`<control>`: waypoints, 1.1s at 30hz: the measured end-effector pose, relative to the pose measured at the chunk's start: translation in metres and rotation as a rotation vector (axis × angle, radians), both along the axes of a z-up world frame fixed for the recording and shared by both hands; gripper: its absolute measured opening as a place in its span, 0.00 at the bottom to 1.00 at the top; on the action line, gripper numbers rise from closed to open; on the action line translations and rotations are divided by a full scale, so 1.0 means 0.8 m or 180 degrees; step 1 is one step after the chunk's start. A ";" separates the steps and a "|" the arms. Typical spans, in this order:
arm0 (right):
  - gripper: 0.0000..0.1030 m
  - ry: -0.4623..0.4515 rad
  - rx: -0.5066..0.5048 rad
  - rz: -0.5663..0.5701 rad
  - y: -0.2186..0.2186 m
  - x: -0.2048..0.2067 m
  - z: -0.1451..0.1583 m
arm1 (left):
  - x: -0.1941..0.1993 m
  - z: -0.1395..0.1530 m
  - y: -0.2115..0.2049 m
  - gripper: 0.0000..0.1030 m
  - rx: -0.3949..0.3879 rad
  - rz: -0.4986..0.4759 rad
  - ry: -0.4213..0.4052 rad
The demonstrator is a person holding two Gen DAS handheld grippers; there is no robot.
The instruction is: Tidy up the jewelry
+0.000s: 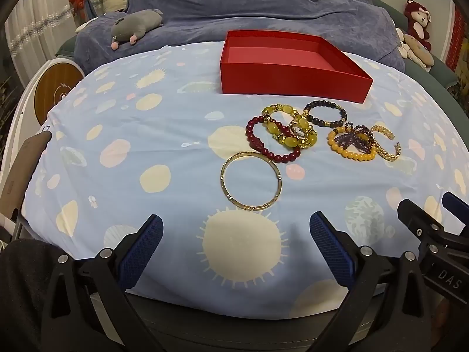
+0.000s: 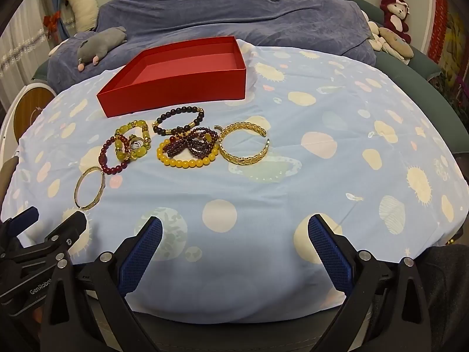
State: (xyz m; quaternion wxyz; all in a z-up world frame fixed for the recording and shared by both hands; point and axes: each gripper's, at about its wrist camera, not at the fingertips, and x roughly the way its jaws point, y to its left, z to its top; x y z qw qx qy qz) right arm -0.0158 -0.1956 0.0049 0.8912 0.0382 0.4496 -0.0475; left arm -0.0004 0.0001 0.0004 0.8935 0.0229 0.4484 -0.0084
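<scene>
An empty red box (image 1: 290, 80) (image 2: 176, 94) sits on the blue patterned cloth (image 1: 164, 117) (image 2: 322, 176). In front of it lie several bracelets: a thin gold bangle (image 1: 224, 187) (image 2: 78, 189), a dark red bead bracelet (image 1: 255, 142) (image 2: 112, 169), a yellow-green bead bracelet (image 1: 288, 139) (image 2: 129, 128), a black bead bracelet (image 1: 322, 105) (image 2: 178, 111), an orange bead bracelet (image 1: 351, 154) (image 2: 187, 162) under a purple bead strand (image 1: 356, 136) (image 2: 199, 143), and a gold cuff (image 1: 387, 152) (image 2: 243, 158). My left gripper (image 1: 236, 237) and right gripper (image 2: 234, 236) are open and empty, near the front edge.
A grey plush toy (image 1: 136, 28) (image 2: 98, 47) lies on the blue blanket (image 1: 263, 3) behind the box. More plush toys (image 1: 417, 26) (image 2: 392, 26) sit at the far right. A round wooden-topped thing (image 1: 55, 91) stands at the left.
</scene>
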 end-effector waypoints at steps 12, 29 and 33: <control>0.93 0.0000 -0.0004 0.0003 0.001 0.000 0.000 | 0.004 0.005 0.001 0.93 -0.0002 -0.0011 0.0017; 0.93 0.0002 -0.0014 0.0001 0.002 0.000 0.000 | -0.001 0.001 -0.001 0.93 0.0032 -0.0019 0.0007; 0.93 0.0004 -0.0016 0.0002 0.002 0.000 0.000 | -0.002 0.001 -0.001 0.93 0.0032 -0.0022 0.0008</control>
